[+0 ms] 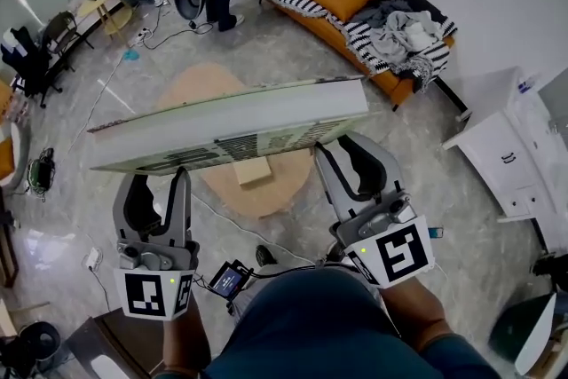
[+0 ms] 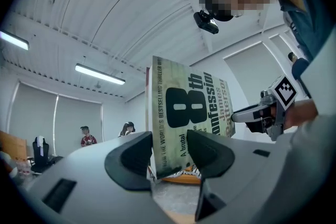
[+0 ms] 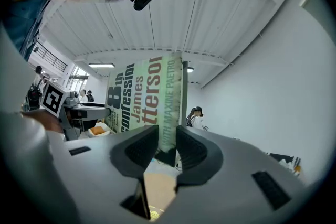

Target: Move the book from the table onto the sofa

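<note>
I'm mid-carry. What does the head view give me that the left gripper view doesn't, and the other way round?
Head view only: the orange sofa ahead, and the round table on the floor below the book.
Left gripper view only: the cover print, the ceiling lights, and the left gripper's jaws closed on the book's lower edge.
Both: the book held up in the air, with the right gripper gripping its other end.

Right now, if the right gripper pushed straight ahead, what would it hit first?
The pale green paperback book, clamped in the right gripper, blocks that line straight away; what lies beyond it is hard to judge.
</note>
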Motion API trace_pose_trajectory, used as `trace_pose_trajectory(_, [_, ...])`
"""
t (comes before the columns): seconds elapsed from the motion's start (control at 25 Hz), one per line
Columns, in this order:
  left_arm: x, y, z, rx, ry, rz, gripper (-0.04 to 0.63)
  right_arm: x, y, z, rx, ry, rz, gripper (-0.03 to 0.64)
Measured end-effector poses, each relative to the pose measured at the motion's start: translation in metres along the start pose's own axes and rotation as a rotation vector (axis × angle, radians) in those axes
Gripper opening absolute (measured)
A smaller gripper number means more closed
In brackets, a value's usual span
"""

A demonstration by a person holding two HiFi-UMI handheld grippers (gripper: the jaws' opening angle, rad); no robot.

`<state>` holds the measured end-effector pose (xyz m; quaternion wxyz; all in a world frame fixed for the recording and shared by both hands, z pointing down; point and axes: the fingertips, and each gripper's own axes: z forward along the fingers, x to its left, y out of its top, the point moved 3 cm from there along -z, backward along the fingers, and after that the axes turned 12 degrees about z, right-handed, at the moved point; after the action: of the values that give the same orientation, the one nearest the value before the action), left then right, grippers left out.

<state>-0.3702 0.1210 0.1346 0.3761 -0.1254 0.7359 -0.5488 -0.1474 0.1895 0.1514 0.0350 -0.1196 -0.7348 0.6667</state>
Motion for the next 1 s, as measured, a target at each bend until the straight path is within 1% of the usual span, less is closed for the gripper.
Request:
trace_pose_trajectory(0.28, [-0.112,0.041,0.053,-0.031,-0.058,-0.002,0.196,-0.103,0.018,-0.081,-0.015,-0.068,-0.005,0.117])
trace_pose_trajectory(0.4, [-0.154,0.054,0.076,-0.037,-0.086,-0.006,0.196,-0.14,0.021,-0.112,-0.012,-0.098,0.012,0.115])
trace_pose_trajectory(0.56, [-0.204,0.071,0.103,-0.05,-0.124,-0.002,0.196,-0.187,0.026,-0.149,-0.027,-0.132,-0.002,0.115])
trace_pose_trajectory(0.76, [-0.249,0.085,0.132,-0.065,-0.17,-0.002,0.196,-0.23,0.03,-0.179,-0.039,-0.181,-0.005,0.114])
trace_pose_trajectory(1.0, [-0.282,0.094,0.169,-0.078,-0.232,0.001,0.198,-0.268,0.031,-0.2,-0.044,-0.245,0.006,0.114])
